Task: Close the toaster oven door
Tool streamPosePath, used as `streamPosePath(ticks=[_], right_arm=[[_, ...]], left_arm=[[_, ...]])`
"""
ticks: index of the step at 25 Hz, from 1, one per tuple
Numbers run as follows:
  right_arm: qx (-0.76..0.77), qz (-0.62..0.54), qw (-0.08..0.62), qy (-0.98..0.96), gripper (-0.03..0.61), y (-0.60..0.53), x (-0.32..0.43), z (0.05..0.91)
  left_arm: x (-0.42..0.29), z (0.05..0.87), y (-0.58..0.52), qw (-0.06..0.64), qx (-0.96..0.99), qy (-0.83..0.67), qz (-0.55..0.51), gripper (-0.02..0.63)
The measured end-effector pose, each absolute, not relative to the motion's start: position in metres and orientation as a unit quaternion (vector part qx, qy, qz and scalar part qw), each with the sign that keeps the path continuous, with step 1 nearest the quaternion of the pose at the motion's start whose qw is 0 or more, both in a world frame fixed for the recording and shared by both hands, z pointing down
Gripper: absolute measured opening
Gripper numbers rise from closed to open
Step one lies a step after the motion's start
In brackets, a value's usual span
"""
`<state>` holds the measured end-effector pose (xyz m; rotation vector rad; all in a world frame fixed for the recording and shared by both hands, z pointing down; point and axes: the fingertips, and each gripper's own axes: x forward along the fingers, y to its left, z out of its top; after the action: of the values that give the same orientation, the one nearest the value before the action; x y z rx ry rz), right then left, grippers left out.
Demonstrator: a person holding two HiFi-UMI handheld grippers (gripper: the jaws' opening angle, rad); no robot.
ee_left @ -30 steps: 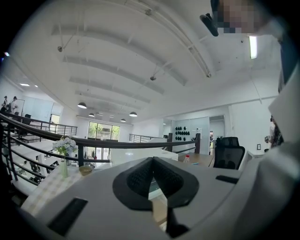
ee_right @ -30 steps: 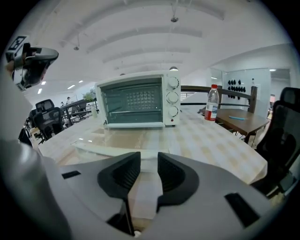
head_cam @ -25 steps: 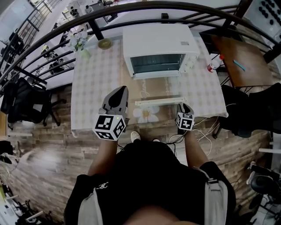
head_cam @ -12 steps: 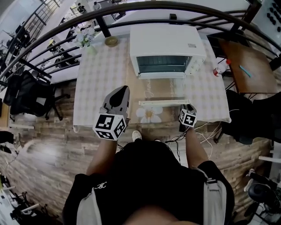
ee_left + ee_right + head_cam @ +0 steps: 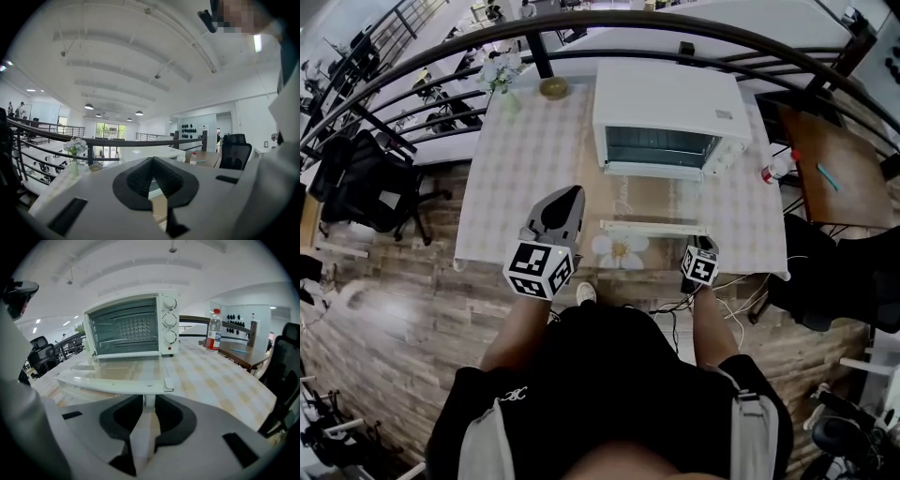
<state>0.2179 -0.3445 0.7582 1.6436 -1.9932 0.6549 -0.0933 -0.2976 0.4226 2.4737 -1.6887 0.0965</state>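
The white toaster oven point(image 5: 670, 112) stands at the back of the checked table point(image 5: 516, 187). Its glass door point(image 5: 652, 202) lies open and flat, with the white handle point(image 5: 653, 227) toward me. My right gripper point(image 5: 698, 247) is at the handle's right end. In the right gripper view its jaws point(image 5: 146, 401) are closing, and the handle's right post point(image 5: 149, 400) sits between the pads. The handle bar point(image 5: 112, 385) runs off to the left. My left gripper point(image 5: 569, 194) hovers left of the door, shut and holding nothing point(image 5: 151, 161).
A vase of flowers point(image 5: 502, 75) and a small bowl point(image 5: 551, 87) stand at the table's back left. A bottle point(image 5: 776, 166) stands right of the oven. A dark railing point(image 5: 609, 23) curves behind the table, a brown side table point(image 5: 834, 178) is at the right, and a black chair point(image 5: 356, 178) at the left.
The head view has drifted, so the table sits a little lower and further right. Both grippers keep about the same place beside the door. The door still lies open.
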Motion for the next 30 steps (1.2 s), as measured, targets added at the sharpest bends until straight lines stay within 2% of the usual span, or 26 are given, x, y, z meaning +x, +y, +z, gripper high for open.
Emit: streamPosePath(ticks=[30], right_arm=[[0.633, 0.120, 0.111, -0.757, 0.072, -0.408, 0.215, 0.605]], left_arm=[[-0.115, 0.421, -0.311, 0.078, 0.818, -0.570, 0.001, 0.012]])
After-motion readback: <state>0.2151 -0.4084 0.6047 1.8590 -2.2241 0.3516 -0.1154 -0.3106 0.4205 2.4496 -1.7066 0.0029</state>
